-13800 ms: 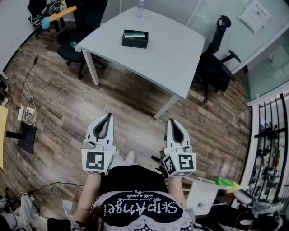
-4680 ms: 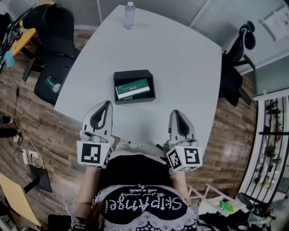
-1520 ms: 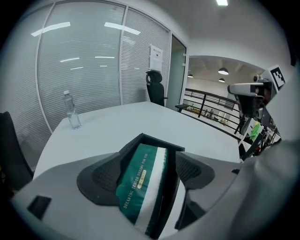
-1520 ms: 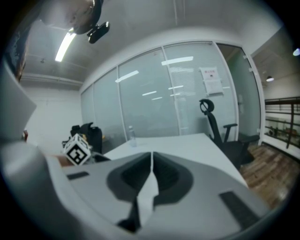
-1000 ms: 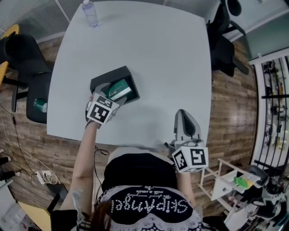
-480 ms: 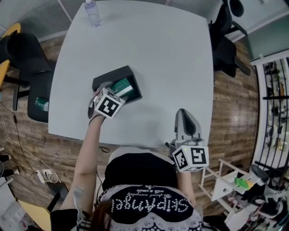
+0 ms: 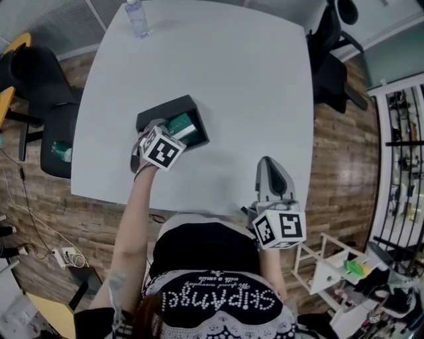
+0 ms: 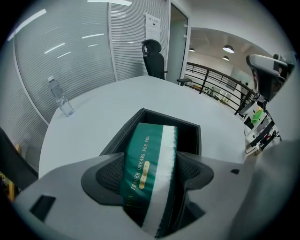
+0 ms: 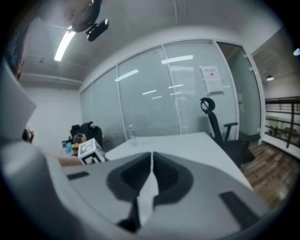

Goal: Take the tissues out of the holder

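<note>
A black open-top holder sits near the left front of the white table. In it lies a green and white tissue pack. My left gripper reaches into the holder from the front. In the left gripper view, both pads press the sides of the tissue pack, and the left gripper is shut on it above the holder. My right gripper hovers over the table's front edge, shut and holding nothing. In its own view, the right gripper has its jaws together.
A clear water bottle stands at the table's far left corner. Black office chairs stand left of the table, and another chair stands at its right. A white rack is on the floor at the lower right.
The person has walked up to the table. My left gripper has gone into the holder and closed round the tissue pack, shifting slightly right in the last half second. The right gripper has stayed still.
</note>
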Demonstrator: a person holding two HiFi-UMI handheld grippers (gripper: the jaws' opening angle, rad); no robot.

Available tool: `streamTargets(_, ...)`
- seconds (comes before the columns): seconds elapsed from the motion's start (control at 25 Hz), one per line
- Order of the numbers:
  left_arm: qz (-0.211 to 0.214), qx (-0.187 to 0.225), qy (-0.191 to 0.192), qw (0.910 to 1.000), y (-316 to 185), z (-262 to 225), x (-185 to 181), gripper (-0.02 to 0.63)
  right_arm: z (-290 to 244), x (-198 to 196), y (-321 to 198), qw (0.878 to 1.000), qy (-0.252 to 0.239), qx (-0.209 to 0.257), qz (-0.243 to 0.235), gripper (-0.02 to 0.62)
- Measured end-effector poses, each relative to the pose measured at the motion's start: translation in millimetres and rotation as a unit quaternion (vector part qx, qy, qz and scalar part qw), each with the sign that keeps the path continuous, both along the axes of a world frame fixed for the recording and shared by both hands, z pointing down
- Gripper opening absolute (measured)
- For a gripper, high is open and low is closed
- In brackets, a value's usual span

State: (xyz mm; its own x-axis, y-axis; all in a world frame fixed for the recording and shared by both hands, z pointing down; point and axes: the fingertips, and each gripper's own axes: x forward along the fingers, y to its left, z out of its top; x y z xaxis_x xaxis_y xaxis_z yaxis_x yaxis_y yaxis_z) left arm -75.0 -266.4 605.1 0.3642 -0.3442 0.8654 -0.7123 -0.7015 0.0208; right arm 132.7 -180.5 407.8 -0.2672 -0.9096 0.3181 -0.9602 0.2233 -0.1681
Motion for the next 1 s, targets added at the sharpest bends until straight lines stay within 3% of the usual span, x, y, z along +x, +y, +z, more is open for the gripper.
streamTargets(0.28, 0.000, -0.002, 0.001, 1.0000, -2.2, 1.1, -1.8, 0.365, -9.5, 8.3, -5.2, 1.000, 0.004, 0.008, 0.009, 0.035)
streamTargets(0.52, 0.000, 0.023, 0.006, 0.9997, -7.9, -6.1, 4.1, 0.367, -24.5, 20.1, -4.9, 1.000, 0.009, 0.024, 0.009, 0.035)
streamTargets(1.0, 0.000, 0.013, 0.007, 0.9999, -5.9, -2.5, 7.0, 0.365, -47.9, 11.6, -1.0, 0.998, 0.020, 0.051, -0.006, 0.035)
